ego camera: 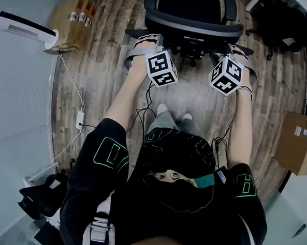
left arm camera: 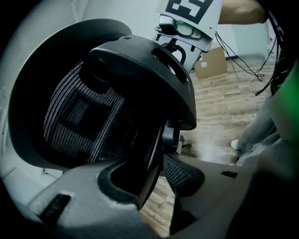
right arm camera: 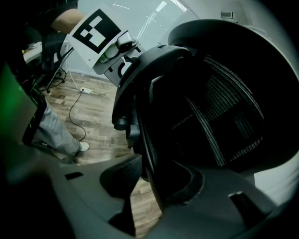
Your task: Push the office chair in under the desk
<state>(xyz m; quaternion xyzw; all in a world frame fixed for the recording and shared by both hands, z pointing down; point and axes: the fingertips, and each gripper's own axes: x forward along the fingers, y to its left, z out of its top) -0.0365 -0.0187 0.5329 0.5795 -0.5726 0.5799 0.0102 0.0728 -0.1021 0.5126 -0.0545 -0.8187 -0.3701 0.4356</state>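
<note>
Office chair (ego camera: 194, 13) on the wood floor (ego camera: 95, 64), far of the person; left claw (left arm camera: 152, 175) and right claw (right arm camera: 156, 179), both wide, straddle its backrest rim (ego camera: 193, 27) unclamped: best pushed evenly and straight, to avoid swivel.

A cardboard box (ego camera: 71, 21) stands on the wood floor (ego camera: 99, 74) at the left, just beside a flat white device (ego camera: 24, 27). From there a white cable (ego camera: 72, 86) trails down to a power strip (ego camera: 80, 119). A second box (ego camera: 298, 143) sits at the right edge, and a black bag (ego camera: 40, 196) lies at lower left.
</note>
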